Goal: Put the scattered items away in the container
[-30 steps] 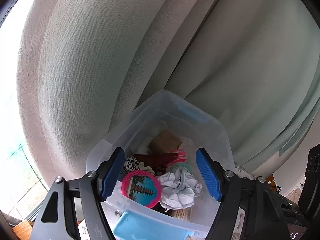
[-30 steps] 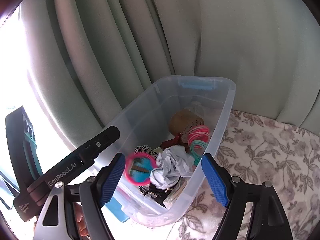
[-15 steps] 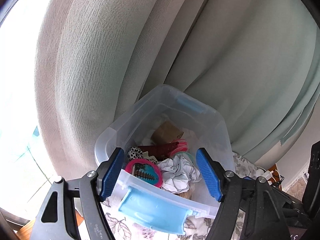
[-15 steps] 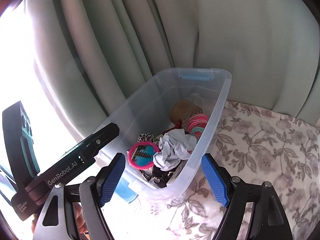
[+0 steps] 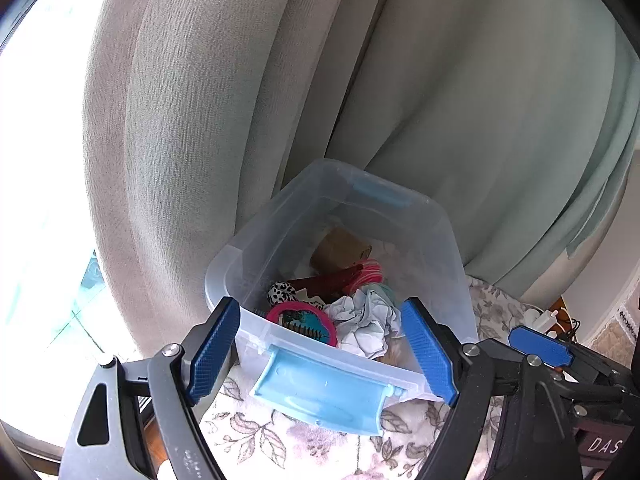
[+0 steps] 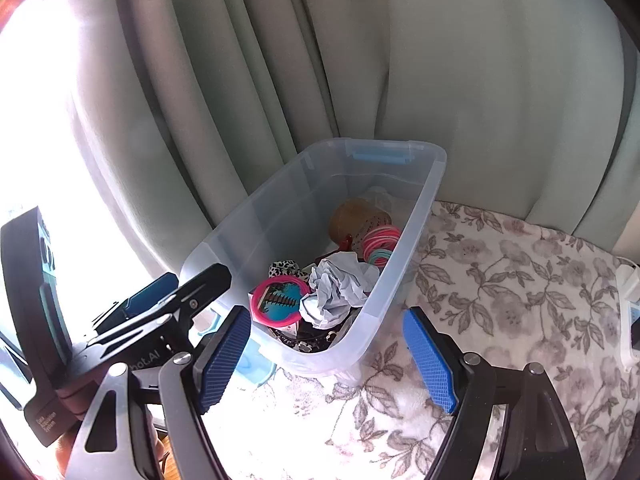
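A clear plastic container point(image 5: 448, 248) point(image 6: 424, 200) with light blue latches point(image 5: 320, 396) stands on a floral cloth by the curtain. Inside lie a pink round mirror point(image 5: 304, 320) point(image 6: 278, 300), crumpled white paper point(image 5: 366, 320) point(image 6: 340, 284), pink and teal hair bands point(image 6: 380, 242), a brown item point(image 5: 340, 248) point(image 6: 354, 216) and a spotted piece point(image 5: 282, 292). My left gripper point(image 5: 324, 354) is open and empty in front of the container's near end. My right gripper point(image 6: 326, 358) is open and empty in front of its near right corner.
Pale green curtains point(image 5: 460, 100) hang close behind the container. A bright window point(image 5: 36, 200) is at the left. The floral cloth point(image 6: 520, 288) spreads to the right. A white power strip point(image 6: 630, 300) lies at the right edge. The left gripper's body point(image 6: 132, 340) shows in the right wrist view.
Both grippers have drawn back from over the container, so it now shows whole and farther off. Both stay open and empty. The contents have not moved.
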`<action>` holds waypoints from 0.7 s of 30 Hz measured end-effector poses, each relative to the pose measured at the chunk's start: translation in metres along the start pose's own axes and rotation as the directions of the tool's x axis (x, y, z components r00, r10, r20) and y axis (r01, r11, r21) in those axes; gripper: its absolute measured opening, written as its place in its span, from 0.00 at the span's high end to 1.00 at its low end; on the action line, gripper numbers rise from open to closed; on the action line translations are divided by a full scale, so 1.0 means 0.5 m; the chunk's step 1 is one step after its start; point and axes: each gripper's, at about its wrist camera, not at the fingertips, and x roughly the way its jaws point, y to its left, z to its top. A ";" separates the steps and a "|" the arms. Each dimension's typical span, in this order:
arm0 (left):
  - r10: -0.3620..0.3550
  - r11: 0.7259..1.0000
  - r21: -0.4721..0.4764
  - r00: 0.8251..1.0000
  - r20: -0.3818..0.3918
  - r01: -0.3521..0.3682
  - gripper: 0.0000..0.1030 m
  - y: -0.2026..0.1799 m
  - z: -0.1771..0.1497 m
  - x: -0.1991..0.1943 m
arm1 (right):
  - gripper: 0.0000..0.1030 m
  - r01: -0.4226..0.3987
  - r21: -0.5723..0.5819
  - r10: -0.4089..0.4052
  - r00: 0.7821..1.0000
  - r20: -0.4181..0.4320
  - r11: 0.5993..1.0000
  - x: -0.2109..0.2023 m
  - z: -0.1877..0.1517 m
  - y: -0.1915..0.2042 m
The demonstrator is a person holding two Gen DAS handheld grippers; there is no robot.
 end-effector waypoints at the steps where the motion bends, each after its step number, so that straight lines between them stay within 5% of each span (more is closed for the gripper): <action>1: 0.001 1.000 0.003 1.000 -0.003 -0.001 0.19 0.000 -0.001 -0.002 | 0.21 0.000 -0.002 0.000 1.000 0.001 1.000 -0.002 0.000 0.001; 21: 0.123 0.991 0.052 0.992 0.028 -0.124 0.16 0.006 -0.022 -0.046 | 0.21 0.015 -0.030 -0.015 1.000 0.001 0.999 0.014 -0.001 0.013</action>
